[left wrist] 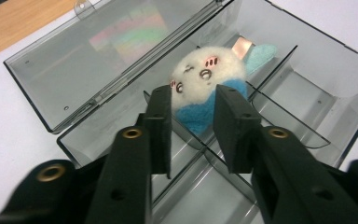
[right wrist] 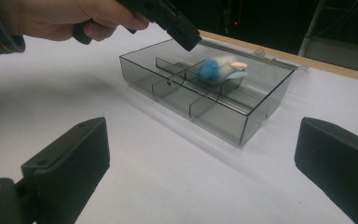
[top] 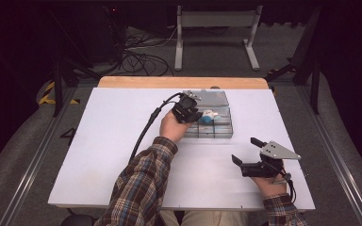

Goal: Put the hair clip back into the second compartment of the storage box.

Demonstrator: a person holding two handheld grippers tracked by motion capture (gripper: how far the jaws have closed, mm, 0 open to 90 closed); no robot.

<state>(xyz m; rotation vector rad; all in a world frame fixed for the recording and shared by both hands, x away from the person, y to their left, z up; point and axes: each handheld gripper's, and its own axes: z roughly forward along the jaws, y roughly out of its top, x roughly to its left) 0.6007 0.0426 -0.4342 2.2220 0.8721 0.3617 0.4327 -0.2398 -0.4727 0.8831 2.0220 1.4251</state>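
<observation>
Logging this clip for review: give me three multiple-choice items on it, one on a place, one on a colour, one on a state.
1. Where is the plush toy?
A. on the bare table
B. in the smoke-grey divided box
C. in the right claw

2. The toy's body is
A. red
B. green
C. blue

3. The right claw is
A. open, empty
B. shut on the toy
C. shut on the lid

Key: 1 B, it rests across the dividers, with the left claw astride it; 2 C, blue under a white face; 3 A, its jaws stand wide apart over the white table.
</observation>
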